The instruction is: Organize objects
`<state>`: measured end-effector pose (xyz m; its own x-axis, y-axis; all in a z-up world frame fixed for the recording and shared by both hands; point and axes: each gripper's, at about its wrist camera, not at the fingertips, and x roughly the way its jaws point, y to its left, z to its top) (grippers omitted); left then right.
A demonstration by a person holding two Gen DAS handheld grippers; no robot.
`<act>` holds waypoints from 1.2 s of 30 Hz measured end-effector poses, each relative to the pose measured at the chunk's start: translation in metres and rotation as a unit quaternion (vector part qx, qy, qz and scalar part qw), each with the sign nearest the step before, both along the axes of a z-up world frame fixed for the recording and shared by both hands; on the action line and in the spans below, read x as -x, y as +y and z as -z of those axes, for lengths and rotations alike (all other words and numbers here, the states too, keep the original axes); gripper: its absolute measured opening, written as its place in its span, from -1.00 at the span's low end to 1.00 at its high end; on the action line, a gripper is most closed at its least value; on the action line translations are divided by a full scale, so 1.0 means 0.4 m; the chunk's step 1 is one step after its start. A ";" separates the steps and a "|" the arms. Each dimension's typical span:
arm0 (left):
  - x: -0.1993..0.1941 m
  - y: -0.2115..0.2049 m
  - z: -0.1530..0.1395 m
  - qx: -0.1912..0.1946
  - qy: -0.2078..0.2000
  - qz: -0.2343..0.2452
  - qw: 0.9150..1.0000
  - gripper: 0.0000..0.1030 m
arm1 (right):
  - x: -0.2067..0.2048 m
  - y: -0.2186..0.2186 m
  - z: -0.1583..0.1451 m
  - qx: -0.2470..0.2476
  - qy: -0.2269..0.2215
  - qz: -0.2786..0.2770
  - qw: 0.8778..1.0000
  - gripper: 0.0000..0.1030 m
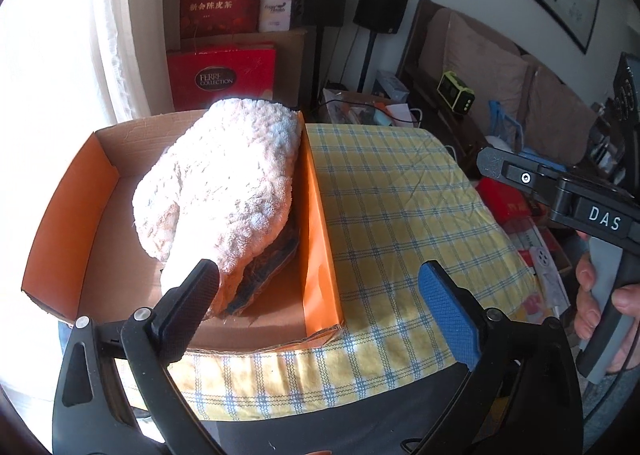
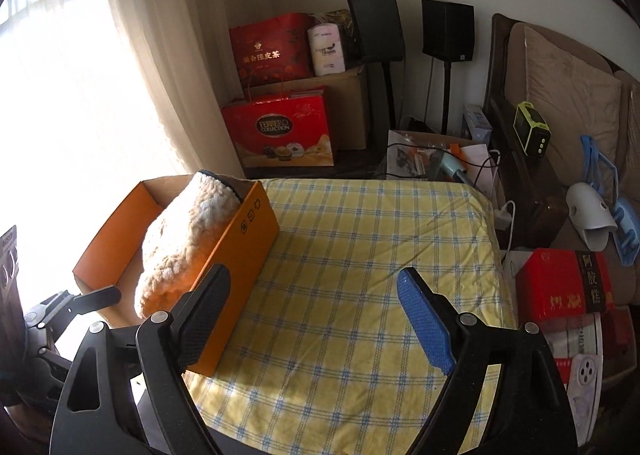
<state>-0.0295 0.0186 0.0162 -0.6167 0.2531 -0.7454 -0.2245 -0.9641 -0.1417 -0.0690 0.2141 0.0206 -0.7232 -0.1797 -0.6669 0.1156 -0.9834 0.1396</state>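
Note:
An open orange cardboard box point(image 1: 320, 223) point(image 2: 240, 255) stands on the left part of a yellow checked cloth point(image 1: 400, 215) point(image 2: 360, 255). Inside it lies a fluffy cream slipper point(image 1: 224, 183) point(image 2: 188, 239), resting on top of a dark item point(image 1: 272, 263) that is mostly hidden. My left gripper point(image 1: 320, 271) is open over the box's near right corner, its black finger in front of the slipper and nothing between the pads. My right gripper point(image 2: 314, 275) is open over the cloth just right of the box and holds nothing. A hand point(image 1: 592, 295) grips its handle.
Red gift bags point(image 2: 280, 127) and a cardboard carton are stacked in the far corner by the curtain point(image 2: 160, 75). Two black speakers point(image 2: 376, 27) stand on poles. A cluttered box point(image 2: 432, 159), a sofa with cushions point(image 2: 568, 95) and a red box point(image 2: 560, 283) lie to the right.

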 end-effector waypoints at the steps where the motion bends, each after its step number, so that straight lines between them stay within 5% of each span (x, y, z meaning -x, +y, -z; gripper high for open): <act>1: -0.004 0.001 -0.002 0.004 0.003 -0.001 1.000 0.94 | -0.006 -0.003 -0.001 -0.009 0.003 0.006 1.000 0.70; 14: -0.050 -0.029 -0.030 0.025 0.036 -0.037 0.998 1.00 | -0.114 -0.048 0.002 -0.067 0.034 0.047 0.996 0.74; 36: -0.073 -0.054 0.008 0.038 0.016 -0.069 0.997 1.00 | -0.197 -0.076 0.053 -0.091 0.028 0.083 0.992 0.99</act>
